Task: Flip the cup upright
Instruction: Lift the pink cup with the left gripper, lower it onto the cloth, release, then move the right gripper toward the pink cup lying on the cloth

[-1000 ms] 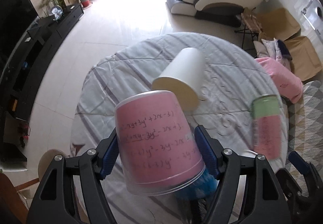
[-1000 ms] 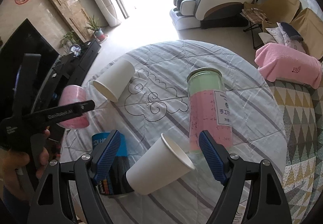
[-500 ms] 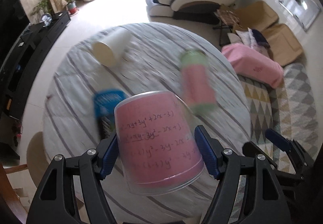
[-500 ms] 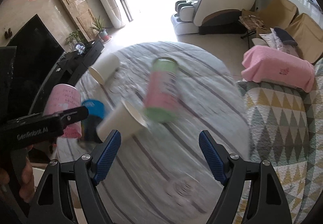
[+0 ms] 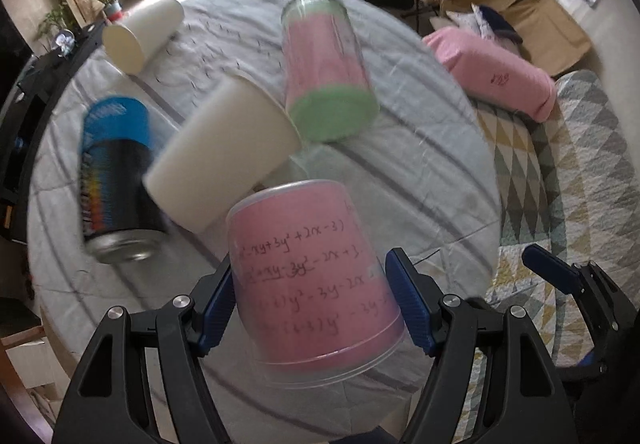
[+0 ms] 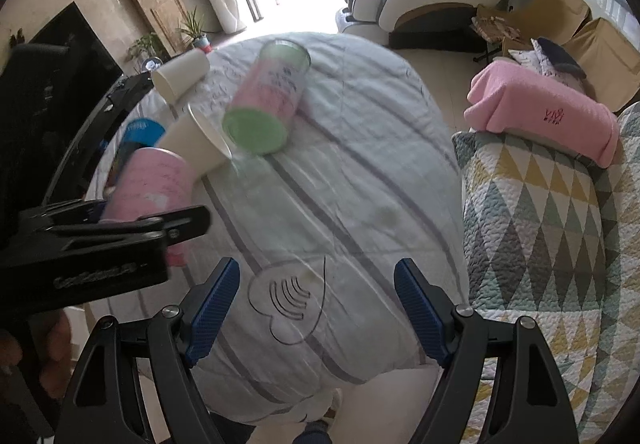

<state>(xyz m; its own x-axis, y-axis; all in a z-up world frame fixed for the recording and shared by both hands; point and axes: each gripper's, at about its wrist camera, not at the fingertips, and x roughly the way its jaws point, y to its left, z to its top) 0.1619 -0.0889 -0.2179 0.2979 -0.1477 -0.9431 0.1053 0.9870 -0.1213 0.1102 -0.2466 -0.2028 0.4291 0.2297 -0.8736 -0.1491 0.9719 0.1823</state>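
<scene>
My left gripper is shut on a pink plastic cup with handwritten formulas, held above the table with its closed base pointing away from me and its rim toward the camera. The cup and the left gripper also show at the left of the right wrist view. My right gripper is open and empty above the near edge of the round table. Its blue pad shows at the right edge of the left wrist view.
On the striped tablecloth lie a white paper cup, a second white paper cup farther back, a blue and black can and a pink and green jar. A quilted patterned cover and pink towel are on the right.
Both grippers have swung right and back over the table. The left gripper still holds the pink cup in the same pose; the jar now appears tilted in both views.
</scene>
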